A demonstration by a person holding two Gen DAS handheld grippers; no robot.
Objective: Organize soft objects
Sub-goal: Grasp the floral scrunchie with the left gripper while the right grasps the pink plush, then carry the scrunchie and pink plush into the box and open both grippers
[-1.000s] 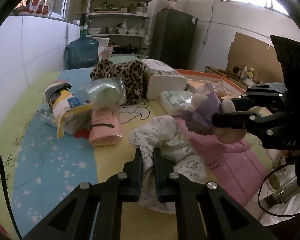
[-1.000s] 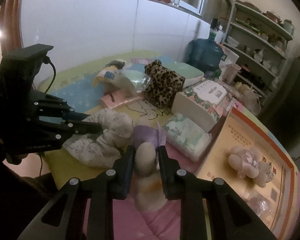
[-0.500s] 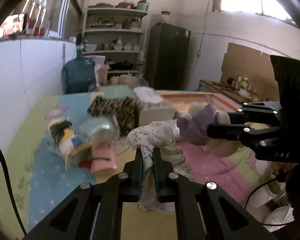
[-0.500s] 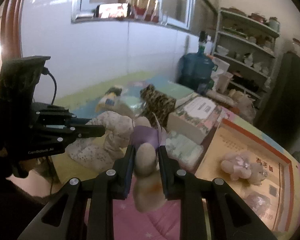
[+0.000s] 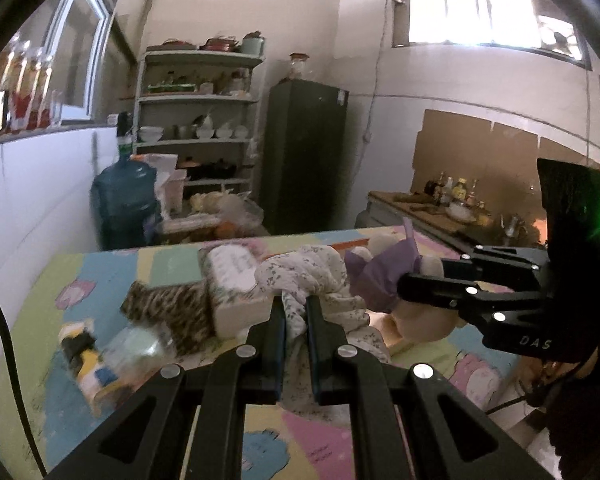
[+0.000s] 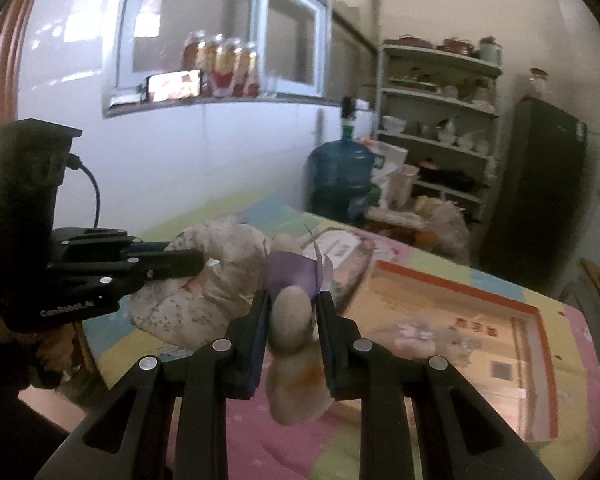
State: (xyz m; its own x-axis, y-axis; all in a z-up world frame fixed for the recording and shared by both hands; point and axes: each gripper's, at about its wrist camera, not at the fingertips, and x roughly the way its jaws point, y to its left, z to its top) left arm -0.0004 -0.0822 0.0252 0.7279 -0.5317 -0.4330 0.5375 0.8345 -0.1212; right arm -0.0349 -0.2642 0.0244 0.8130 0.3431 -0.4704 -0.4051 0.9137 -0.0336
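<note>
A home kitchen: crockery shelves [image 5: 198, 120], a dark fridge [image 5: 306, 156], a water jug [image 5: 124, 204]

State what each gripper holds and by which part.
Left gripper pinches a fold of the white floral cloth. Right gripper clamps the plush toy just below its purple dress.

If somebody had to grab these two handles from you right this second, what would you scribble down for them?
Left gripper: shut on the floral cloth bundle, held up off the bed.
Right gripper: shut on the plush toy in the purple dress, also held up.
The two items hang side by side over the patterned bedspread.
On the bed: the leopard-print piece, a white box, a blurred packet at the left, and another pink plush on the orange-edged board.
Done: both soft items picked up.
Left: set them down in their spot, probably beside the other plush, then gather the rest.
</note>
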